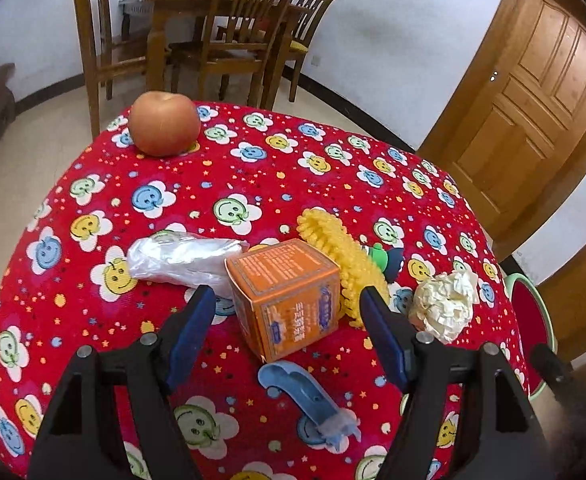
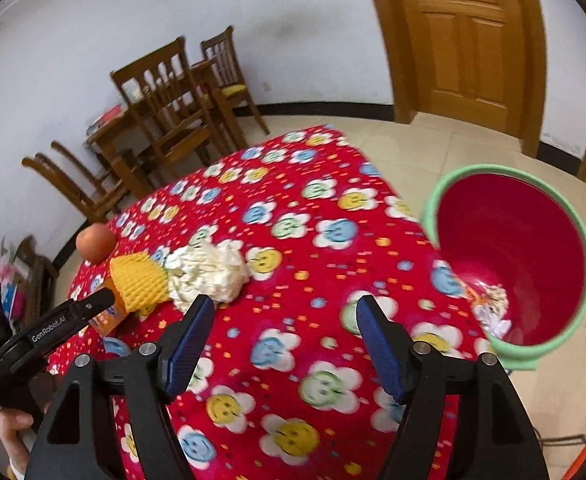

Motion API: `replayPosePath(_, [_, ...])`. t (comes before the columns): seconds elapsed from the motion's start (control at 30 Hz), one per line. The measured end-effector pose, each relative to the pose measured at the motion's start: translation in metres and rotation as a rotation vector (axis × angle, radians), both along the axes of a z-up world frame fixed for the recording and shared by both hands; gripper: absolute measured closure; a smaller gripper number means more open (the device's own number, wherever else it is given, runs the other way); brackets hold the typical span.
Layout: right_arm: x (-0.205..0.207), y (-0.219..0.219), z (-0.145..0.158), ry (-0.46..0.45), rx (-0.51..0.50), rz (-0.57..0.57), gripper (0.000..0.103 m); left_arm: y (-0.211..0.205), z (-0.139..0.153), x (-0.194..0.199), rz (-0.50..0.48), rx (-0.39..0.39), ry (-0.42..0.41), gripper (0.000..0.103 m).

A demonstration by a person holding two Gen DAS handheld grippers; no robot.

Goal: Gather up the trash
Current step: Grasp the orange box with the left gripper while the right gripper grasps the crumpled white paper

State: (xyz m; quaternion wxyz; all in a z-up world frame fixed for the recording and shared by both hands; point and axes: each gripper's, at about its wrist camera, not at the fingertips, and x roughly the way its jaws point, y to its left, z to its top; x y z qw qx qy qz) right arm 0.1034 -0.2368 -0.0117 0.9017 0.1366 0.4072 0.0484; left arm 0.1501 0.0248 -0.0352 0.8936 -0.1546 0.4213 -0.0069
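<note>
An orange cardboard box (image 1: 285, 296) lies on the red smiley tablecloth (image 1: 253, 184), just beyond and between the blue pads of my left gripper (image 1: 287, 293), which is open and not touching it. Left of the box lies a silver foil wrapper (image 1: 181, 260), behind it a yellow foam net (image 1: 341, 256), and to its right a crumpled white paper ball (image 1: 443, 304). A blue plastic piece (image 1: 305, 396) sits under the gripper. My right gripper (image 2: 285, 300) is open and empty over the cloth, between the paper ball (image 2: 209, 270) and the red bin (image 2: 509, 256).
An apple (image 1: 164, 123) stands at the table's far left corner. The green-rimmed bin holds some paper scraps (image 2: 491, 304) and stands off the table's right edge. Wooden chairs (image 1: 245, 32) and a door (image 1: 533, 104) are behind. The left gripper's black finger (image 2: 93, 304) shows by the box (image 2: 107, 320).
</note>
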Motion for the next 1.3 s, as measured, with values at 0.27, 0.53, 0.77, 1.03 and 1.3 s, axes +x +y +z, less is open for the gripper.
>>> replayPosePath(0.27, [0.033,0.033,-0.013,0.033,-0.004,0.049,0.028,0.007,-0.006,0.006,-0.021,-0.027,-0.009,0.033])
replayPosePath(0.53, [0.056,0.055,-0.028,0.059,-0.006,0.092,0.028,0.01,-0.006,0.002,-0.041,-0.041,-0.026,0.042])
replayPosePath(0.77, [0.061,0.057,-0.035,0.072,0.049,0.108,0.032,0.013,0.009,-0.014,-0.056,-0.043,-0.069,0.043])
replayPosePath(1.03, [0.055,0.065,-0.031,0.056,0.062,0.153,0.066,0.01,0.021,-0.025,-0.067,-0.028,-0.093,0.042])
replayPosePath(1.3, [0.031,0.052,-0.01,-0.006,0.082,0.136,0.069,0.005,0.026,-0.032,-0.079,-0.017,-0.099,0.042])
